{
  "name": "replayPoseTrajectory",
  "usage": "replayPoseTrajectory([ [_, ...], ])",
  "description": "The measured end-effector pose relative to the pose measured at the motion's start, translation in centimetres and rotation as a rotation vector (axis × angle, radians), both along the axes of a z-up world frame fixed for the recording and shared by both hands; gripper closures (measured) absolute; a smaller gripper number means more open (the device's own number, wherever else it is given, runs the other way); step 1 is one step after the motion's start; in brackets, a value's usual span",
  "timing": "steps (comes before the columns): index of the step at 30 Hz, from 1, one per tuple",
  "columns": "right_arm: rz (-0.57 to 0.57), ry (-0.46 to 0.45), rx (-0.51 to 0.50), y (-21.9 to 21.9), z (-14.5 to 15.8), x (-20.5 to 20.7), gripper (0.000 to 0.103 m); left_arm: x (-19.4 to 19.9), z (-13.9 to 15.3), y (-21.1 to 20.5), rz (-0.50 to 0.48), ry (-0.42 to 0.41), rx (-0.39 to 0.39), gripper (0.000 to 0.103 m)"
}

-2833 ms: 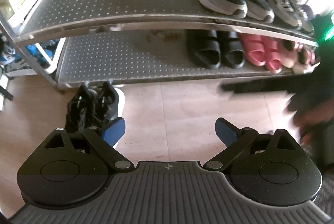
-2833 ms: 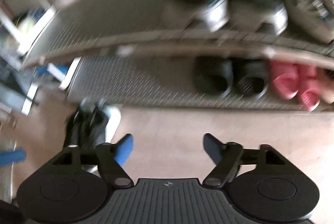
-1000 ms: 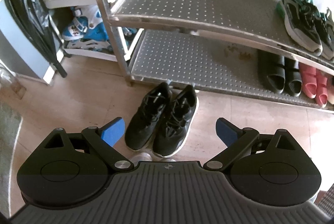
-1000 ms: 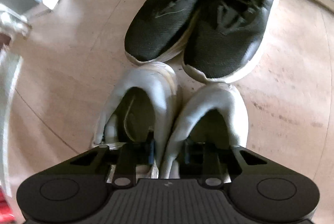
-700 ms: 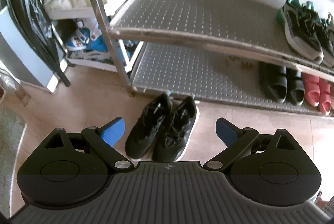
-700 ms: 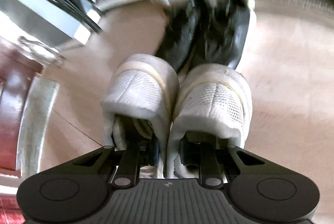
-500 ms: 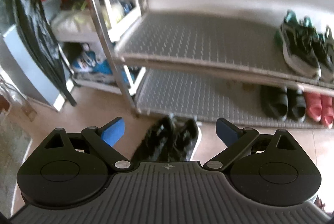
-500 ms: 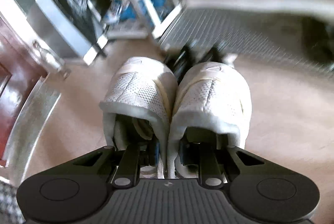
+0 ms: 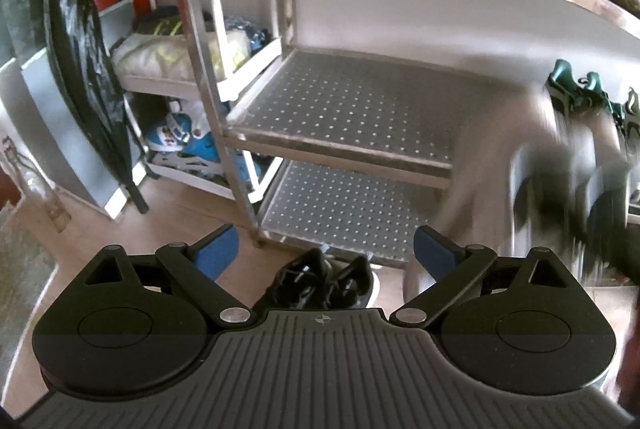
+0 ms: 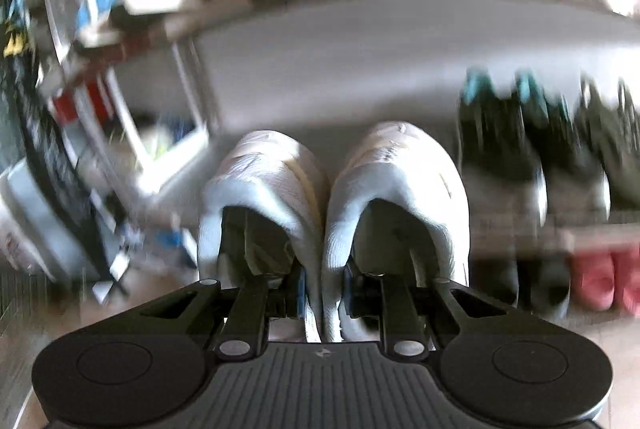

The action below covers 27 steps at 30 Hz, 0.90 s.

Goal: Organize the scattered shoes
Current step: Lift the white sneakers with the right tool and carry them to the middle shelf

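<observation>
2 white sneakers [image 10: 332, 189] ride side by side in the right gripper [image 10: 322, 293], its fingers pinching their adjoining inner heel walls, toes aimed at the metal shoe rack [image 9: 344, 149] through heavy blur. The left gripper [image 9: 326, 253] hangs spread and empty over the black sneakers [image 9: 320, 283] on the floor at the rack's bottom front edge. Middle shelf's left part bare.

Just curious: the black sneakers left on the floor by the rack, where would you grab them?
Probably pinch the touching inner collars of the black sneakers from above. They sit side by side, and the right gripper holds the white sneakers that way.
</observation>
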State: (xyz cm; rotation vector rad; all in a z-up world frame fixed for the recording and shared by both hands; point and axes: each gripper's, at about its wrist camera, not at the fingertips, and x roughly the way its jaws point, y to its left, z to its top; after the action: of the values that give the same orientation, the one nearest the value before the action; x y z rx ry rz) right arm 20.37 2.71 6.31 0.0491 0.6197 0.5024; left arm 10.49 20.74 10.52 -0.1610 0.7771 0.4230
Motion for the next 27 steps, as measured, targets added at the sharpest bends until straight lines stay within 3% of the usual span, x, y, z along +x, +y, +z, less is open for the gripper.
replayPoseTrajectory([
  [5,-0.031,-0.103,-0.065,3.2,1.0,7.0,0.083,1.1,-0.7,0.4,0.004,0.014,-0.022,0.005],
  [6,-0.042,-0.113,-0.088,3.3,0.5,8.1,0.074,1.4,-0.9,0.4,0.003,0.017,-0.028,0.005],
  [11,-0.095,-0.156,-0.193,3.7,-1.9,13.6,0.061,2.4,-1.2,-0.9,-0.060,0.025,-0.022,0.005],
  [13,-0.087,-0.134,-0.173,1.8,-1.2,12.6,0.048,2.8,-1.2,-1.8,-0.091,0.027,-0.003,0.005],
  [16,-0.055,-0.065,-0.140,-2.7,0.1,9.4,0.038,2.8,-1.2,-2.9,-0.111,0.023,-0.014,0.005],
  [20,0.009,0.032,-0.097,-7.2,-0.1,5.3,0.039,2.5,-0.7,-4.8,-0.148,-0.009,-0.029,0.005],
  [21,0.033,0.055,-0.094,-8.1,-0.7,4.4,0.045,2.5,-0.7,-5.2,-0.150,-0.011,-0.028,0.005],
  [22,0.054,0.075,-0.091,-8.8,-1.3,3.6,0.061,2.6,-0.8,-5.5,-0.147,-0.007,-0.025,0.005],
  [23,0.062,0.100,-0.093,-8.9,-2.0,3.3,0.069,2.6,-0.9,-5.8,-0.141,-0.002,-0.021,0.005],
  [25,0.057,0.236,-0.117,-8.0,-3.9,3.6,0.074,2.8,-1.0,-6.2,-0.128,0.005,-0.015,0.005],
  [27,0.106,0.260,-0.085,-7.2,-4.3,3.5,0.076,2.8,-0.8,-6.5,-0.121,-0.004,-0.006,0.005],
])
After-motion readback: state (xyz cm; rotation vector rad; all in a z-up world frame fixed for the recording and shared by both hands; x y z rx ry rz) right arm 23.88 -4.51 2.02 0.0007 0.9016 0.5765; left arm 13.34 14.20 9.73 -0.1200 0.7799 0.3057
